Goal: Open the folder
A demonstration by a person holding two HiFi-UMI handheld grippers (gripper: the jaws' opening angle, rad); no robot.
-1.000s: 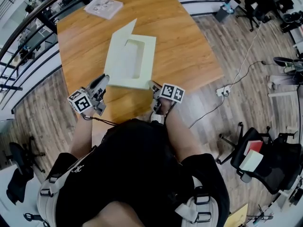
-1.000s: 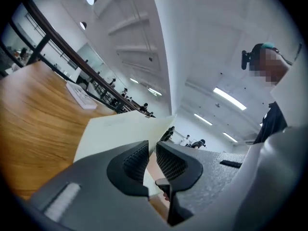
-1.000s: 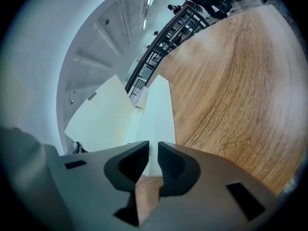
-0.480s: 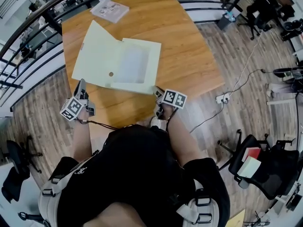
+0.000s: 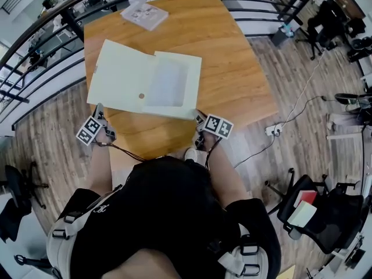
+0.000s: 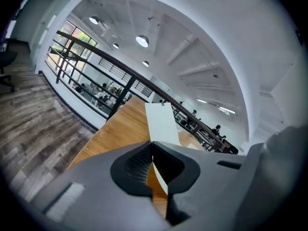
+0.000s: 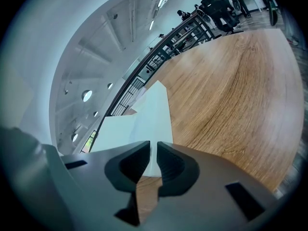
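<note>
A pale cream folder (image 5: pixel 116 80) lies spread open on the wooden table (image 5: pixel 232 57). Its front cover is flat to the left and carries a small round snap (image 5: pixel 141 96); the right half holds a clear pocket (image 5: pixel 171 86). My left gripper (image 5: pixel 99 109) is at the cover's near left corner. In the left gripper view the left gripper (image 6: pixel 152 143) is shut, with a thin white sliver of the cover (image 6: pixel 161 124) in the jaws. My right gripper (image 5: pixel 200 116) sits at the folder's near right corner. There the right gripper (image 7: pixel 154 146) is closing, a narrow gap remains, and the folder (image 7: pixel 144 114) shows beyond it.
A flat packet of papers (image 5: pixel 145 15) lies at the table's far corner. A black railing (image 5: pixel 35 57) runs along the table's left and far sides. Office chairs (image 5: pixel 325 208) and a floor cable (image 5: pixel 273 129) are to the right. The table's near edge is just before the person.
The front cover stood half raised a second ago and now lies flat to the left. My left gripper swung left and down with it. The right gripper kept its place.
</note>
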